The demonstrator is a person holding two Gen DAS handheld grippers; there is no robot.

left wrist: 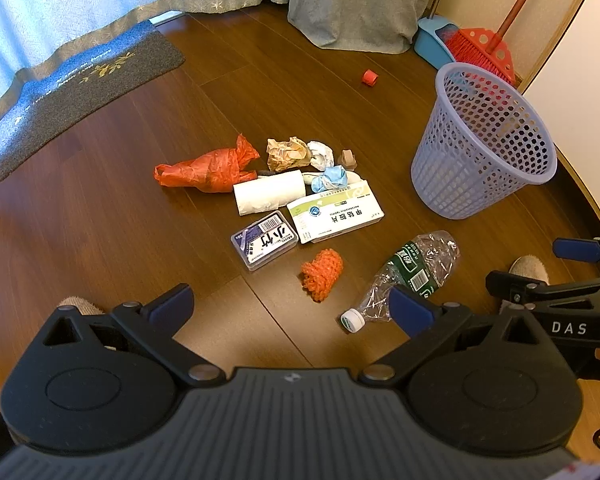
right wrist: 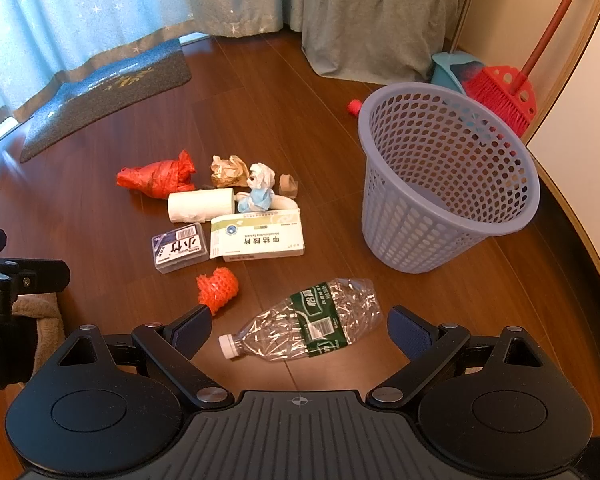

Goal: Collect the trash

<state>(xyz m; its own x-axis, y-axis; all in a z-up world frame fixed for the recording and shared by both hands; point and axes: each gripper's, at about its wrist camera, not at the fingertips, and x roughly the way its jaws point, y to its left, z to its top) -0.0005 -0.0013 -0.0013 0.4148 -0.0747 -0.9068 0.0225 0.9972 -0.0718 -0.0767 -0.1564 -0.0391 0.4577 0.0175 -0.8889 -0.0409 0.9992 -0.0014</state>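
Trash lies in a loose pile on the wooden floor. A crushed clear bottle point(right wrist: 312, 322) with a green label rests between the fingers of my open right gripper point(right wrist: 300, 332), untouched. The same bottle point(left wrist: 404, 280) shows beside my open left gripper point(left wrist: 292, 308), which holds nothing. Further off lie an orange foam net point(right wrist: 217, 289), a small plastic box point(right wrist: 179, 249), a white medicine carton point(right wrist: 260, 238), a paper roll point(right wrist: 201, 204), a red plastic bag point(right wrist: 156, 178) and crumpled paper point(right wrist: 228, 170). A lilac mesh bin point(right wrist: 444, 184) stands upright to the right.
A red bottle cap point(left wrist: 370, 77) lies apart near the bin point(left wrist: 484, 140). A red broom point(right wrist: 508, 100) and blue dustpan point(right wrist: 448, 70) lean in the right corner. A dark doormat point(left wrist: 84, 92) lies by the curtains at left. A slippered foot point(left wrist: 528, 268) stands at right.
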